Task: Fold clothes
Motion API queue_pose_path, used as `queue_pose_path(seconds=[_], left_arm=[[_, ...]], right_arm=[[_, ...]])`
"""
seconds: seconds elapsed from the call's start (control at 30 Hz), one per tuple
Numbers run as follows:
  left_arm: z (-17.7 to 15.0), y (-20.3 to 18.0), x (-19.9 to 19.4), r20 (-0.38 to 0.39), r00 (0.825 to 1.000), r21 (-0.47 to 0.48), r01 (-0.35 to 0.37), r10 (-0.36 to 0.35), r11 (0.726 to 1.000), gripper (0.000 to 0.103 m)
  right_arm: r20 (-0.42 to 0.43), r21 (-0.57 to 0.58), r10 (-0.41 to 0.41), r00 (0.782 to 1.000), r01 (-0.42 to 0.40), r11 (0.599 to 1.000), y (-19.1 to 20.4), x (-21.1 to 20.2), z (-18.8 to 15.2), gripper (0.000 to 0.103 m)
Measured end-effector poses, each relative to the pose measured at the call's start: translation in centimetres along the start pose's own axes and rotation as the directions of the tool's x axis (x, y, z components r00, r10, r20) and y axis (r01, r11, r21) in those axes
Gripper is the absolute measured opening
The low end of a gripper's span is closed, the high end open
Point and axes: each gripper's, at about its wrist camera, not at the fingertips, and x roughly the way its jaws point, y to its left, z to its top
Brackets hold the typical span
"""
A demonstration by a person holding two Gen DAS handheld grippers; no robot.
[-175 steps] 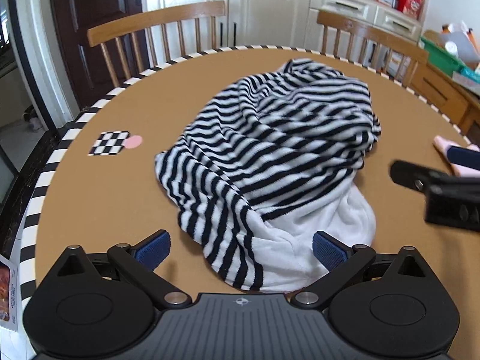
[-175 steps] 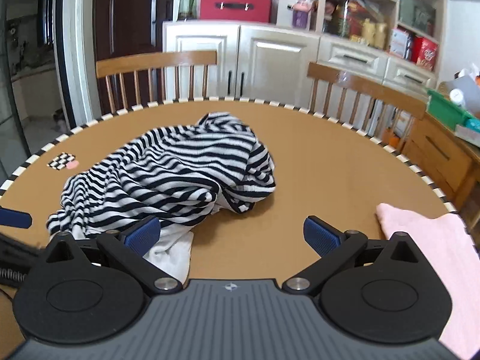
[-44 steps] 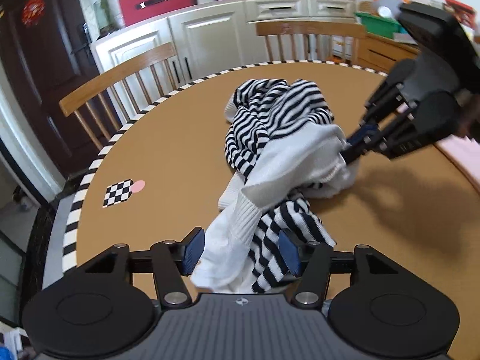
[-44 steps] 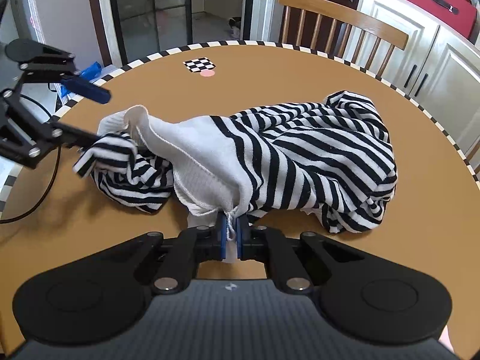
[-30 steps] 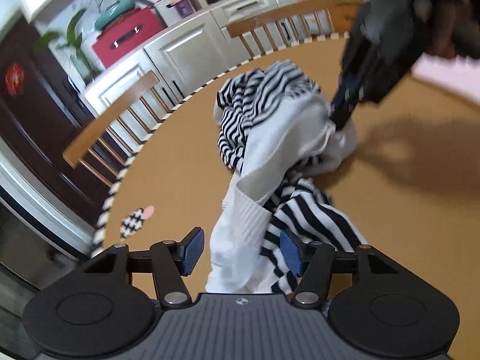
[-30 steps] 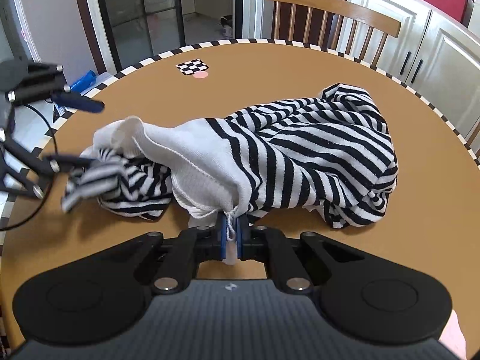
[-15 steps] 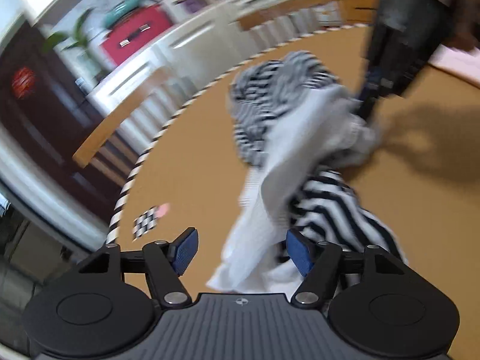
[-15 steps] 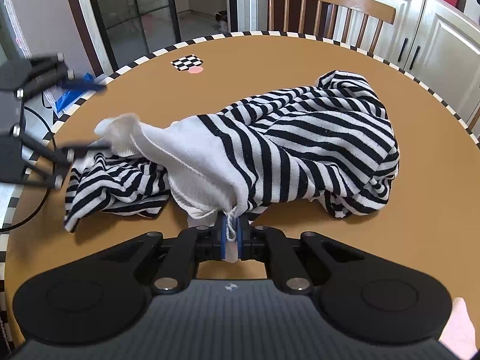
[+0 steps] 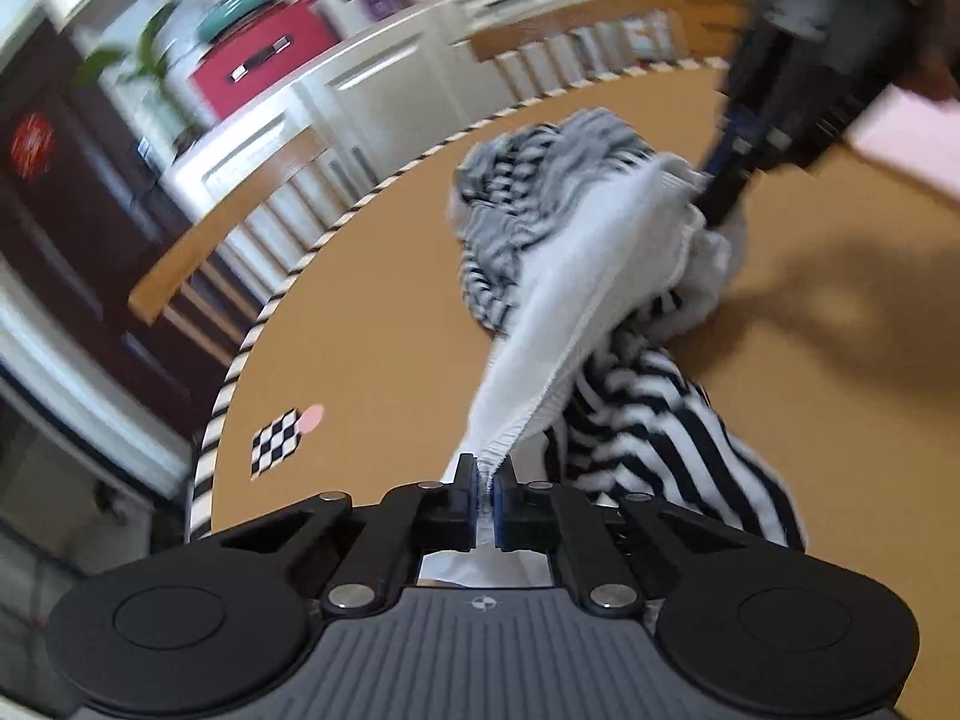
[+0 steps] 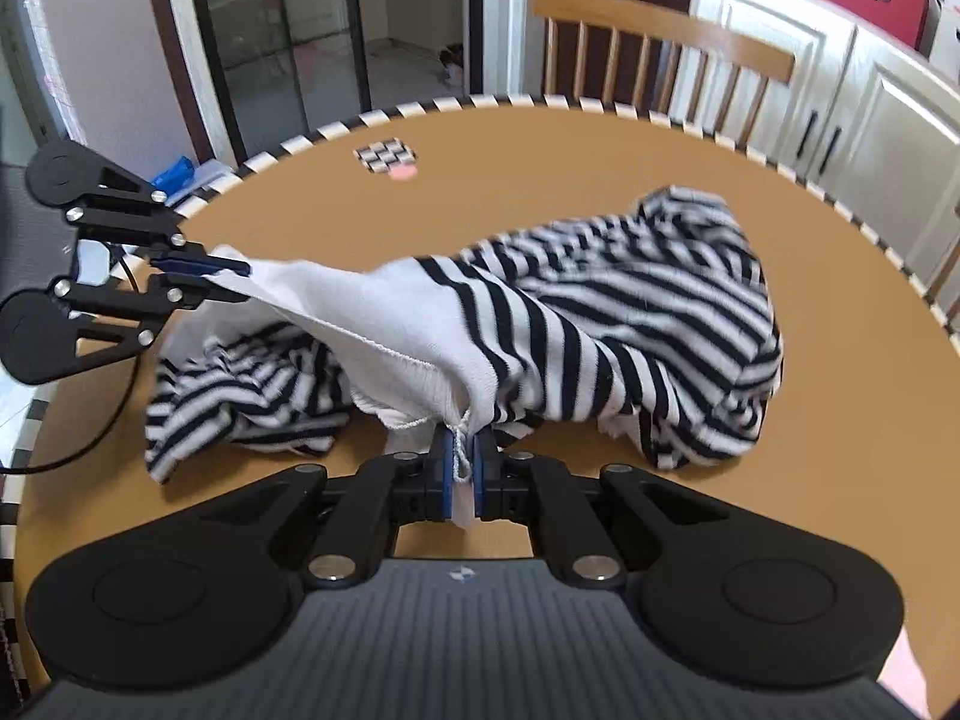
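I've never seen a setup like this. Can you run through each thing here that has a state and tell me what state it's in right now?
Left gripper: shut on the white hem of the striped shirt.
Right gripper: shut on the white hem too.
Striped shirt: crumpled, unfolded, its white hem stretched between both grippers, the rest on the table.
Cabinet doors: closed.

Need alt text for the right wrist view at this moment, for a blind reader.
The right gripper pinches the white hem of a black-and-white striped shirt, while the left gripper grips the hem's other end, stretching it above a round brown table. A wooden chair stands behind.
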Motion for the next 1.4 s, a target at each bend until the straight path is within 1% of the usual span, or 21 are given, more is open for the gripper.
queue_pose_path(seconds=[0.1, 0.2, 0.27, 0.33, 0.47, 0.6, 0.7, 0.8, 0.83, 0.87, 0.9, 0.97, 1.0, 1.1, 1.2, 1.27, 1.4], left_arm=[[1.5, 2.4, -1.0, -0.003, 1.000, -0.103, 0.018, -0.019, 0.994, 0.005], [3.3, 5.0, -2.8, 0.009, 0.999, -0.185, 0.052, -0.051, 0.981, 0.005], [4.4, 6.3, -4.1, 0.034, 0.998, -0.196, 0.063, -0.057, 0.979, 0.005], [5.5, 7.5, -5.7, 0.069, 0.996, -0.205, 0.073, -0.060, 0.976, 0.005], [7.4, 9.2, -9.0, 0.157, 0.983, -0.250, 0.129, -0.091, 0.960, 0.005], [9.4, 10.1, -12.2, 0.238, 0.965, -0.248, 0.175, -0.115, 0.953, 0.005], [10.5, 9.3, -15.0, 0.275, 0.953, -0.222, 0.193, -0.129, 0.956, 0.005], [10.7, 8.6, -14.7, 0.243, 0.957, -0.211, 0.210, -0.157, 0.955, 0.005], [10.3, 8.3, -14.5, 0.229, 0.956, -0.228, 0.237, -0.185, 0.944, 0.005], [9.8, 8.0, -14.5, 0.225, 0.951, -0.247, 0.268, -0.214, 0.931, 0.005], [9.5, 7.7, -14.9, 0.232, 0.948, -0.236, 0.274, -0.220, 0.932, 0.005], [8.9, 7.0, -15.9, 0.247, 0.942, -0.209, 0.282, -0.229, 0.936, 0.005], [8.9, 7.0, -16.4, 0.259, 0.939, -0.192, 0.278, -0.224, 0.941, 0.005], [9.3, 8.0, -18.6, 0.313, 0.922, -0.200, 0.300, -0.230, 0.933, 0.005], [11.0, 9.8, -22.5, 0.382, 0.901, -0.191, 0.297, -0.207, 0.936, 0.005], [12.5, 11.1, -25.8, 0.427, 0.884, -0.172, 0.285, -0.190, 0.943, 0.005], [16.3, 12.6, -33.5, 0.505, 0.850, -0.106, 0.234, -0.150, 0.967, 0.006]], right_arm=[[0.020, 0.009, 0.003, 1.000, -0.003, 1.000, 0.3, -2.0, 1.1, 0.006], [0.032, 0.021, 0.009, 0.999, -0.009, 1.000, 0.5, -4.7, 2.7, 0.006], [0.032, 0.001, -0.003, 0.999, 0.003, 1.000, 0.8, -6.5, 3.7, 0.006], [0.028, -0.023, -0.037, 0.999, 0.038, 0.999, 1.3, -8.2, 4.4, 0.006], [0.024, -0.050, -0.105, 0.994, 0.106, 0.993, 2.3, -11.3, 5.1, 0.006], [0.036, -0.068, -0.152, 0.988, 0.154, 0.986, 3.7, -14.4, 5.6, 0.006], [0.045, -0.073, -0.173, 0.984, 0.176, 0.982, 4.5, -16.6, 5.7, 0.006], [0.027, 0.026, -0.154, 0.988, 0.153, 0.988, 4.1, -16.2, 4.8, 0.006], [0.002, 0.086, -0.134, 0.991, 0.133, 0.987, 3.8, -15.5, 4.0, 0.006], [-0.012, 0.125, -0.123, 0.992, 0.124, 0.984, 4.0, -15.2, 3.2, 0.006], [-0.015, 0.150, -0.113, 0.994, 0.114, 0.982, 4.4, -15.1, 2.4, 0.006], [0.009, 0.142, -0.105, 0.994, 0.102, 0.985, 5.9, -16.1, 1.4, 0.006], [0.029, 0.129, -0.110, 0.993, 0.106, 0.986, 6.5, -17.1, 1.4, 0.006], [0.108, 0.116, -0.125, 0.986, 0.112, 0.987, 7.8, -21.0, 2.6, 0.006], [0.175, 0.122, -0.144, 0.974, 0.124, 0.985, 8.2, -25.7, 4.9, 0.006], [0.198, 0.098, -0.148, 0.969, 0.131, 0.987, 8.7, -28.8, 6.4, 0.006], [0.238, 0.011, -0.186, 0.953, 0.189, 0.982, 10.5, -35.4, 9.4, 0.006]])
